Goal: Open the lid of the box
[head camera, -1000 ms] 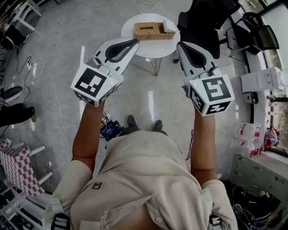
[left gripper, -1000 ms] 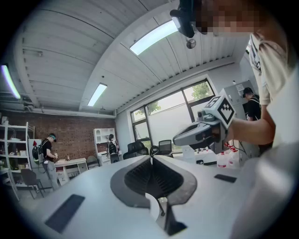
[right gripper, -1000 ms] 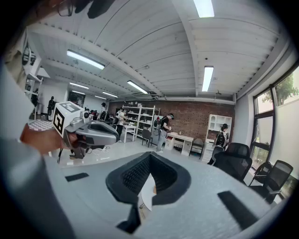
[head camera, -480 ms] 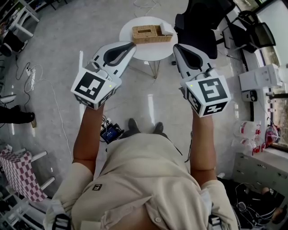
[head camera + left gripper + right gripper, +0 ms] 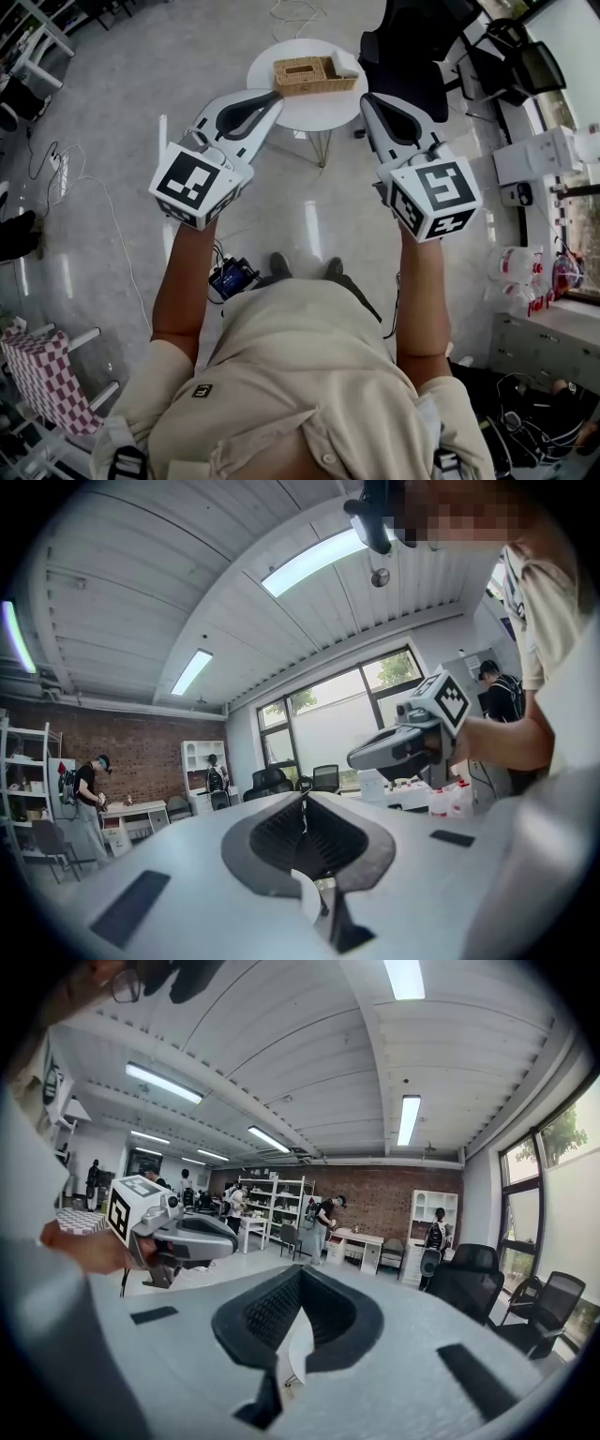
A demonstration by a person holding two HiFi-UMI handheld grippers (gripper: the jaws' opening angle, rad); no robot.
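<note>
A woven wicker box [image 5: 313,74] with a slotted top lies on a small round white table [image 5: 302,106] far below and ahead of me. A small white object [image 5: 346,64] rests at the box's right end. My left gripper [image 5: 273,97] is held level in the air, short of the table's left side, its jaws shut and empty. My right gripper [image 5: 367,99] hovers beside the table's right side, also shut and empty. In the left gripper view the left gripper [image 5: 303,804] sees only the room and the right gripper [image 5: 411,743]. The right gripper [image 5: 301,1270] likewise sees the left gripper [image 5: 171,1230].
A black office chair [image 5: 422,52] stands just behind the table on the right. Cables [image 5: 62,159] run over the shiny floor at left, and a small device [image 5: 232,275] lies by my feet. Bottles [image 5: 521,274] and equipment line the right wall. People work at distant desks [image 5: 360,1246].
The head view has shifted a little, so the table and box sit slightly higher in the picture. Both grippers keep their place and stay shut.
</note>
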